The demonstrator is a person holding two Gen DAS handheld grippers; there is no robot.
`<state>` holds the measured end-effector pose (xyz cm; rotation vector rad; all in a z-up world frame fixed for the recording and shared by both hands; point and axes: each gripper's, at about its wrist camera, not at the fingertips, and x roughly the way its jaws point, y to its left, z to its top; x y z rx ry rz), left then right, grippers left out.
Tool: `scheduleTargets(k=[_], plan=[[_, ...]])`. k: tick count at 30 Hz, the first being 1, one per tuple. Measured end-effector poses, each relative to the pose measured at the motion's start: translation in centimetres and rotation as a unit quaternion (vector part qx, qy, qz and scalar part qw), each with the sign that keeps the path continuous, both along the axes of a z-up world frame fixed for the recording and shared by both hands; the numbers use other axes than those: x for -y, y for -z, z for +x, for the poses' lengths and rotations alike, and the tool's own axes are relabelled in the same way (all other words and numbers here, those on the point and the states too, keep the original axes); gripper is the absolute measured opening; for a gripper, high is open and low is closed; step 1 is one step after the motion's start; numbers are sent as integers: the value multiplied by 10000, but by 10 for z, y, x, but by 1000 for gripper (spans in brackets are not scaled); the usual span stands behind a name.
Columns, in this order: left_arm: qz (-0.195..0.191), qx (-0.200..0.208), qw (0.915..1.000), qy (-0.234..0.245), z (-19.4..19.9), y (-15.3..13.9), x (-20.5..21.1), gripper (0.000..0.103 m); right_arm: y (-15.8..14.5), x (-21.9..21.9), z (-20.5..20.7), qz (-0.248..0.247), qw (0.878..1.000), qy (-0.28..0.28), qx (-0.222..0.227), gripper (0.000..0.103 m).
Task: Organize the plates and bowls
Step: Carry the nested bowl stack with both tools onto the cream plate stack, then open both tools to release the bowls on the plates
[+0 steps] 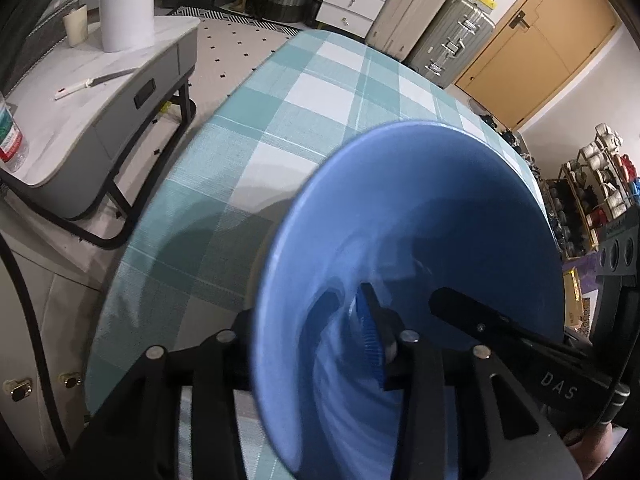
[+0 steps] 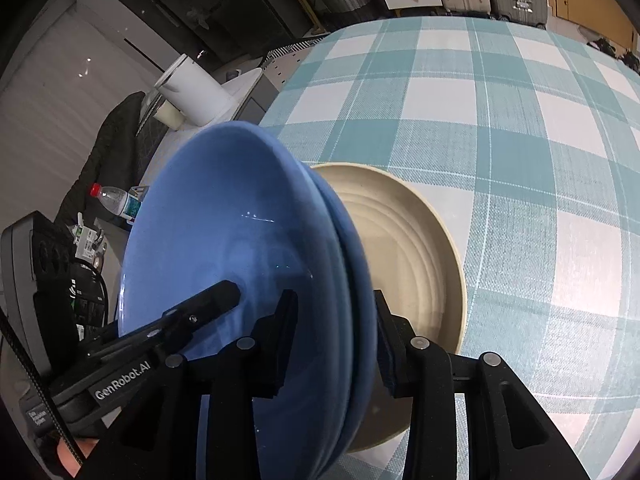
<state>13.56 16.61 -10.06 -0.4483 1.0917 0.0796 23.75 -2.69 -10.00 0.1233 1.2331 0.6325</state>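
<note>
A blue bowl [image 1: 420, 216] is held by both grippers on opposite rims, above the checked tablecloth [image 1: 280, 120]. My left gripper [image 1: 312, 344] is shut on its rim, one finger inside and one outside. My right gripper [image 2: 336, 332] is shut on the rim of the blue bowl [image 2: 224, 240]; a second blue rim seems nested under it. In each wrist view the other gripper's finger reaches into the bowl. A cream plate [image 2: 412, 240] lies on the cloth just beneath and behind the bowl.
A grey side table [image 1: 100, 112] stands left of the main table, with a white kettle [image 1: 128, 4], a cup [image 1: 76, 24], a knife and a water bottle [image 1: 10, 136]. Suitcases [image 1: 440, 28] and drawers stand behind; shelves with cups [image 1: 600, 184] stand at the right.
</note>
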Motion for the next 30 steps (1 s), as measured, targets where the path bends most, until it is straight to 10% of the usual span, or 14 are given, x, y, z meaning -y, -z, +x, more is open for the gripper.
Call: scheduleTargets(k=[22,30], plan=[[737,743,9929,-565,-48,-45,-14,65,-83,51,-39,130,9792,781,1870,85],[1006,1258,9864,-338,-76,-68,10,80,-107,54,-82,103,9652,712,2512,85]])
